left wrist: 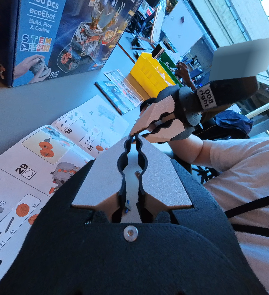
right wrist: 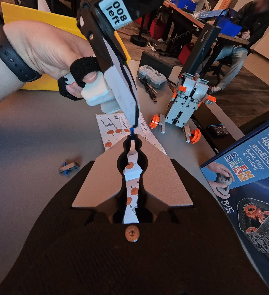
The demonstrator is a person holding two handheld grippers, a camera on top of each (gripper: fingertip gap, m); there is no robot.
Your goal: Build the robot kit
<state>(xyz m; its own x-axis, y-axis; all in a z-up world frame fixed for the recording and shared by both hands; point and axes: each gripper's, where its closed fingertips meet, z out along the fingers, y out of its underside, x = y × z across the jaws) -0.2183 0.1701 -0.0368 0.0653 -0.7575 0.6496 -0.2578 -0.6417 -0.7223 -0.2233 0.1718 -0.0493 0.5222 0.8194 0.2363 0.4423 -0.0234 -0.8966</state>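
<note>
Grey connector piece with blue pins [right wrist: 68,167]: lies alone on the grey table [right wrist: 34,127], far left.
Yellow bin [right wrist: 39,20]: behind the person's hand [right wrist: 50,51].
Left gripper [right wrist: 134,126]: tips nearly closed on the upper end of the blue pin [right wrist: 132,133].
Right gripper [right wrist: 132,137]: tips pinched on the pin's lower end, directly under the left gripper, above the open instruction booklet [right wrist: 114,127].
Grey-and-orange brick model [right wrist: 183,103]: stands on the table right of the booklet, a grey battery unit [right wrist: 151,75] behind it.
Blue kit box [right wrist: 250,183]: far right.
</note>
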